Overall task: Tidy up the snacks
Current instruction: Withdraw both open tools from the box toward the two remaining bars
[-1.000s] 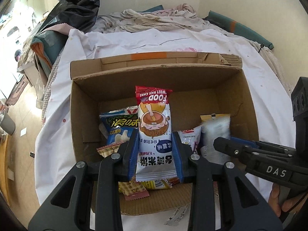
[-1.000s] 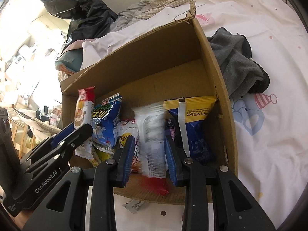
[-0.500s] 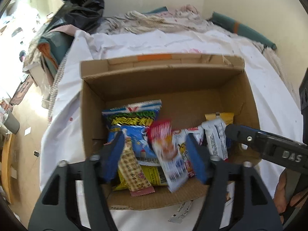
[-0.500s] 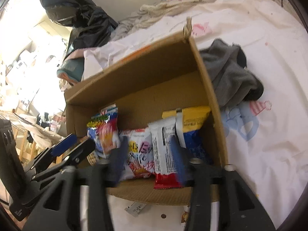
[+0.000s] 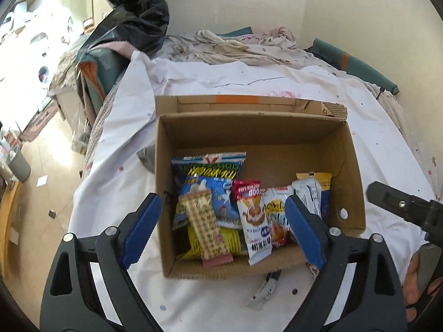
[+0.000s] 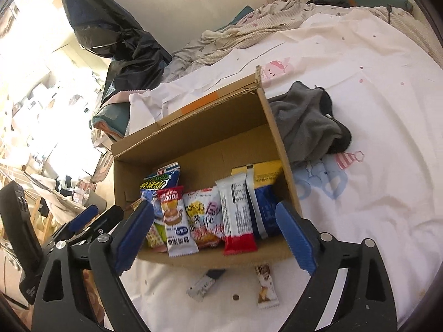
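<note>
Rumpled white bedding [image 6: 346, 63] is what everything rests on, soft and uneven, and that is the first worry: the cardboard box [image 5: 279, 134] sits on it with nothing firm beneath, so a careless nudge at its near wall could tip or slide it. Both claws hang spread wide and empty above the near edge, the left gripper [image 5: 221, 227] and the right gripper [image 6: 216, 232] each holding nothing. Inside the box the snacks lean in a loose row against one another: the rice cake packet [image 5: 256, 221] beside the plaid wafer bar [image 5: 206, 224], the white-and-red bar [image 6: 236, 213] next to the blue and yellow bag [image 6: 265, 191]. Propped like that, I would guess one bump could topple the lot flat. Two small packets still lie on the sheet just outside the box, the brown one [image 6: 265, 282] and a white one [image 6: 200, 286]; they look thin and slippery, so a grab could pinch up bedding with them, or crush whatever is inside. A grey garment [image 6: 304, 121] lies touching the box's right wall and might snag.
</note>
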`<state>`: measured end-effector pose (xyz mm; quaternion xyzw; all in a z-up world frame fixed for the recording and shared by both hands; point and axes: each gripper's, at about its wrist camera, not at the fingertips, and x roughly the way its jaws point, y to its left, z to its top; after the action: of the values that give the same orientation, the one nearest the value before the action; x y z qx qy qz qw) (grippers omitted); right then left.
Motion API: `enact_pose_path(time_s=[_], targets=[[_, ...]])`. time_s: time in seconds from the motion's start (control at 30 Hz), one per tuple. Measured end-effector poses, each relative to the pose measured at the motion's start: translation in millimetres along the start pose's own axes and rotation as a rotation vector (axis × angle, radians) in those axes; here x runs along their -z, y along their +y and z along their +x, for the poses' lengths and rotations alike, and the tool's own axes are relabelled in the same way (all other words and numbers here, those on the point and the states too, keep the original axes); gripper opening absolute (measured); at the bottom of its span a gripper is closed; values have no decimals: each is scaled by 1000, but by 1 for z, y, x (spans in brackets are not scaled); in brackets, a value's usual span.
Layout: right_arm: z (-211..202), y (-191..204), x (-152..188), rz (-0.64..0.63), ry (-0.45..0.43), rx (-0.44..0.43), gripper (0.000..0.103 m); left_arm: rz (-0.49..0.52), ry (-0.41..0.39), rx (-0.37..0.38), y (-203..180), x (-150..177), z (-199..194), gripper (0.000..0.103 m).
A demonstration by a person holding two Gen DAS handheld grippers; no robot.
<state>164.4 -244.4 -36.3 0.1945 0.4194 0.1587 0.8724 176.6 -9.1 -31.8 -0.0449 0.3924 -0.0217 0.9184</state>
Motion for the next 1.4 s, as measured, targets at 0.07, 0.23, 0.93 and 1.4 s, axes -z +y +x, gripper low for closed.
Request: enact_pose_path(time_s=[0.07,0.23,0.93,1.4], targets=[[-7,-1,5,-2,1,13,94,-19,15,0,3,6,-4,89],[-18,-12,23,55,24,26,94,-50,35,-5,12,21,-15,89],[1,-69,60,258,193,87,94,88,368,104,-49,93,61,80],[15,-63,62,197,235,130,94,137,447,103,-55,98,62,11]])
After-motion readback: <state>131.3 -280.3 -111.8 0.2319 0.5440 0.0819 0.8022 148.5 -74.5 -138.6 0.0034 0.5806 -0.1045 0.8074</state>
